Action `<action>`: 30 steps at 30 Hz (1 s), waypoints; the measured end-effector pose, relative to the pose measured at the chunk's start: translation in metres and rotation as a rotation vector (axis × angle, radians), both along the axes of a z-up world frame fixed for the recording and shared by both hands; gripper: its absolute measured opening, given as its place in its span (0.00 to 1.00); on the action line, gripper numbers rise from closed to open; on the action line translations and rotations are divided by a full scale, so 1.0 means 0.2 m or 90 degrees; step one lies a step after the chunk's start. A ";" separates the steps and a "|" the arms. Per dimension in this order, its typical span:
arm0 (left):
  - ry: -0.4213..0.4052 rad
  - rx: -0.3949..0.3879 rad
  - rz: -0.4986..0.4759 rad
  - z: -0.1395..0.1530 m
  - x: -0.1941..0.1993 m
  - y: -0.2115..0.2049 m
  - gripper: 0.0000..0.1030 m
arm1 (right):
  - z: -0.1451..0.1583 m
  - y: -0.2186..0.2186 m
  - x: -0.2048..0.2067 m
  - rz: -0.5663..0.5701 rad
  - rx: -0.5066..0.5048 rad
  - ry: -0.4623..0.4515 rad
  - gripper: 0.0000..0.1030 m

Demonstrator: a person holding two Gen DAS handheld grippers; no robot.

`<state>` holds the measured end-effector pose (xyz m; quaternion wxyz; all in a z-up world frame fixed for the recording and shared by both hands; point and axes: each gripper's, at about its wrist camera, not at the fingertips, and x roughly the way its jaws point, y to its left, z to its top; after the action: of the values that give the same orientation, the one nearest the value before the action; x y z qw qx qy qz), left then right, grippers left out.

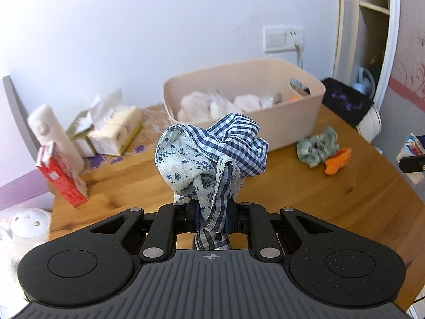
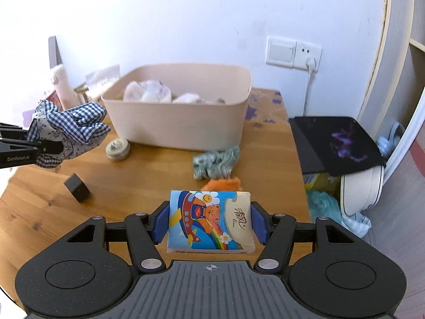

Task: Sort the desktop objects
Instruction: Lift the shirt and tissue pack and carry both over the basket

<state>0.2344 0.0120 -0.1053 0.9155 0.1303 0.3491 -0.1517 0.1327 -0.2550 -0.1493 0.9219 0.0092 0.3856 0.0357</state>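
My left gripper (image 1: pixel 211 219) is shut on a crumpled blue checked and floral cloth (image 1: pixel 209 154), held up above the wooden table (image 1: pixel 305 199). The same cloth (image 2: pixel 71 130) and left gripper (image 2: pixel 46 150) show at the left of the right wrist view. My right gripper (image 2: pixel 209 224) is shut on a small tissue pack (image 2: pixel 209 220) printed with a cartoon bear and rainbow, its blue pads (image 2: pixel 162 222) pressing both sides. A beige bin (image 1: pixel 247 101), also seen as the bin (image 2: pixel 180 122) ahead, holds several pale soft items.
A green cloth (image 2: pixel 216 160) and an orange cloth (image 2: pixel 223 183) lie in front of the bin. A round tin (image 2: pixel 118 148) and a dark cube (image 2: pixel 77 188) sit on the table. A tissue box (image 1: pixel 117 133), a white bottle (image 1: pixel 55 135) and a red carton (image 1: pixel 62 178) stand at the left.
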 end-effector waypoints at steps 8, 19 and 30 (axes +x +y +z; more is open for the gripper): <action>-0.041 0.003 0.017 0.16 0.00 0.07 0.15 | 0.14 0.02 0.03 0.022 -0.001 -0.048 0.58; -0.089 0.006 0.016 0.35 0.18 0.11 0.15 | 0.31 0.05 0.21 0.019 0.009 -0.120 0.58; -0.105 -0.004 -0.022 0.38 0.47 0.01 0.15 | 0.42 0.03 0.49 -0.013 0.012 -0.158 0.58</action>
<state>0.3278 0.0135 -0.0294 0.9387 0.1453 0.2698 -0.1578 0.2303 -0.2500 -0.0659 0.9628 0.0172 0.2681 0.0306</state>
